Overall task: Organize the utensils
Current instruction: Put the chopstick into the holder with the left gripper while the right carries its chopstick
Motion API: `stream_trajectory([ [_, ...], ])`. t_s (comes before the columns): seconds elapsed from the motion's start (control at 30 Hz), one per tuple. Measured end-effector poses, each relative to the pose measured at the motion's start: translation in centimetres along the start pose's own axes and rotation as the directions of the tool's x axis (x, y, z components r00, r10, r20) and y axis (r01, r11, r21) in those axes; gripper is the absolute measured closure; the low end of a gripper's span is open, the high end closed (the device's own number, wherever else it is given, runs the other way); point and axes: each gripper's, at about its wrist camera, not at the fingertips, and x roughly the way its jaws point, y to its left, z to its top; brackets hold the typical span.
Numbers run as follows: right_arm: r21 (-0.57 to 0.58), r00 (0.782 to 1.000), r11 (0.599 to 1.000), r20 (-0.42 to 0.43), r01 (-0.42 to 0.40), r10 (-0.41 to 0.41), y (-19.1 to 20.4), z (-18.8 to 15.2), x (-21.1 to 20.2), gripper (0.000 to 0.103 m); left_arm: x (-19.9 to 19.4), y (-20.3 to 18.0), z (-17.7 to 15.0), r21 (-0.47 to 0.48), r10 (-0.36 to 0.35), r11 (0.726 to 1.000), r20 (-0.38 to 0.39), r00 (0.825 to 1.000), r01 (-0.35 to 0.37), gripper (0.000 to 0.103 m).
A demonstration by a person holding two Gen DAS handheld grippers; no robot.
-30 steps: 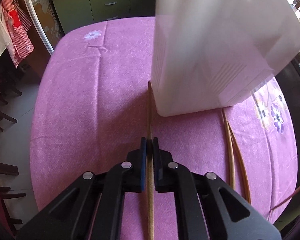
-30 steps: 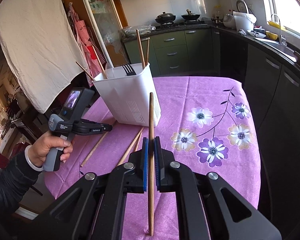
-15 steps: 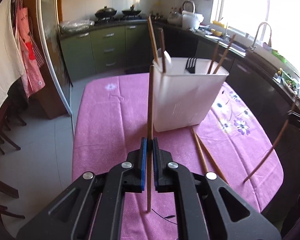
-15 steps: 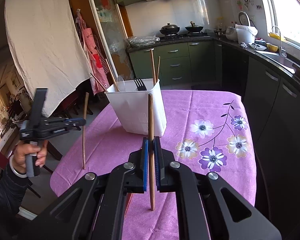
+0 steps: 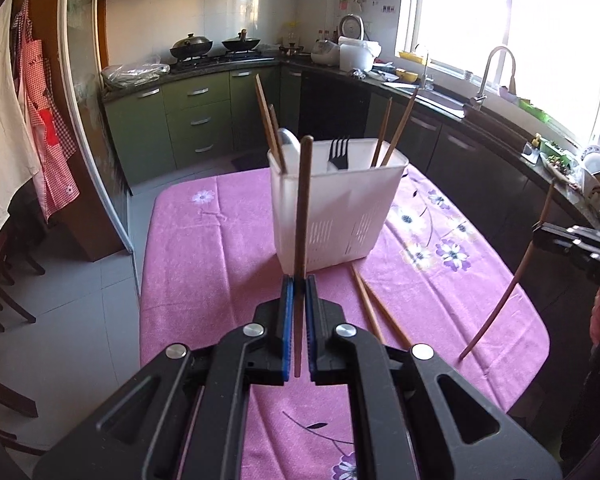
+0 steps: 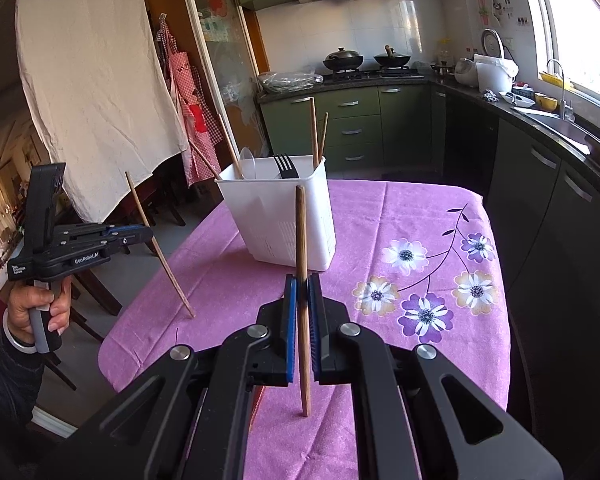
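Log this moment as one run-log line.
left gripper: shut on chopstick | right gripper: shut on chopstick | holder: upright | two chopsticks on table

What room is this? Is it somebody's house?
Most likely a home kitchen: two pans sit on a stove, a sink tap stands by the window, and a flowery tablecloth covers the table.

White plastic utensil holder stands upright on the desk, slotted near its base. Inside: two pairs of wooden chopsticks leaning out at opposite ends, a black fork with tines up, a pale spoon. Two chopsticks lie loose on the pink cloth just beside the holder's base, crossing near their far ends. One chopstick held near-vertical, clamped between blue-padded fingers. Another chopstick likewise clamped upright in the other pair.
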Motion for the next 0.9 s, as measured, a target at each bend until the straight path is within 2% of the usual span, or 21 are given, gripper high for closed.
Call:
stream_trajectory([
  [0.1, 0.001, 1.000, 1.000, -0.002, 0.001, -0.001, -0.2, 0.1, 0.1, 0.096, -1.1, -0.7, 1.8, 0.009, -0.033, 0.999, 0.028, 0.999, 0.033, 0.097],
  [0.23, -0.002, 1.000, 1.000, -0.003, -0.002, 0.002, -0.2, 0.1, 0.1, 0.096, -3.4, -2.4, 5.8, 0.048, -0.072, 0.997, 0.103, 0.992, 0.068, 0.097],
  [0.4, 0.002, 1.000, 1.000, -0.001, -0.003, 0.003, -0.4, 0.1, 0.1, 0.096, -5.5, -4.0, 11.0, 0.077, -0.078, 0.995, 0.230, 0.970, 0.061, 0.097],
  [0.53, 0.008, 1.000, 1.000, 0.001, -0.008, 0.008, -0.6, 0.0, 0.1, 0.096, -4.8, -4.2, 14.0, 0.056, -0.055, 0.998, 0.284, 0.957, 0.040, 0.097],
  [0.63, 0.012, 1.000, 1.000, 0.001, -0.012, 0.012, -0.8, -0.1, 0.2, 0.096, -2.8, -4.0, 15.3, 0.033, -0.023, 0.999, 0.293, 0.956, 0.013, 0.097],
  [0.7, 0.013, 1.000, 1.000, 0.000, -0.013, 0.013, -0.9, -0.2, 0.2, 0.096, -1.3, -3.8, 15.5, 0.027, -0.008, 1.000, 0.277, 0.961, 0.001, 0.097],
  [0.9, 0.018, 1.000, 1.000, 0.001, -0.016, 0.016, -1.2, -0.2, 0.2, 0.096, 3.5, -2.8, 14.4, 0.002, 0.021, 1.000, 0.162, 0.987, -0.022, 0.097],
])
